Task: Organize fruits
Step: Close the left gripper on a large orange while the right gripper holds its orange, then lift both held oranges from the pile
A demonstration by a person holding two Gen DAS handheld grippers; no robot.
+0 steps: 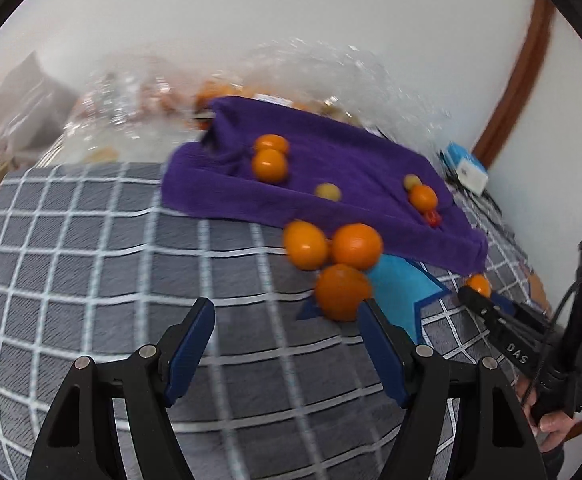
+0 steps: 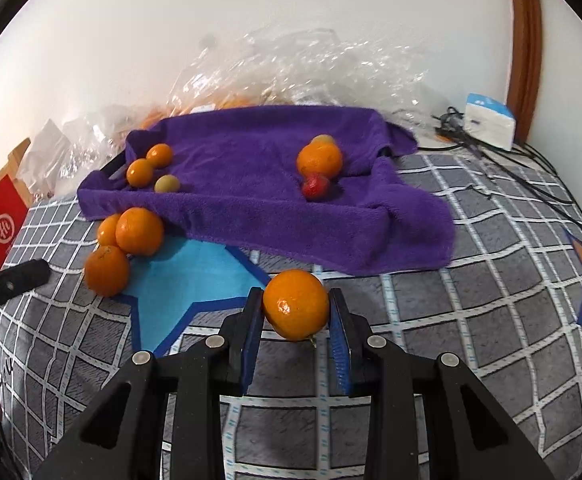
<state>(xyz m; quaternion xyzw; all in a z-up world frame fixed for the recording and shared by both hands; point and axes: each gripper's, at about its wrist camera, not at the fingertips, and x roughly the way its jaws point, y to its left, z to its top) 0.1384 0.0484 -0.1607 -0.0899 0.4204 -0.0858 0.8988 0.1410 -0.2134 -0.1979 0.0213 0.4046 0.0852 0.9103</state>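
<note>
Meanwhile, oranges (image 2: 149, 166) on purple towel (image 2: 251, 184)

Both grippers, left gripper (image 1: 285, 312) and right gripper (image 2: 295, 308), are black plastic with blue ribbed pads (image 2: 339, 350), silver screws (image 1: 147, 351), white "DAS" lettering (image 1: 517, 353) and a black cable (image 1: 551, 332).

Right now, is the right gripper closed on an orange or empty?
Closed on an orange. The right gripper has the orange between its blue pads, which press on both its sides.
</note>
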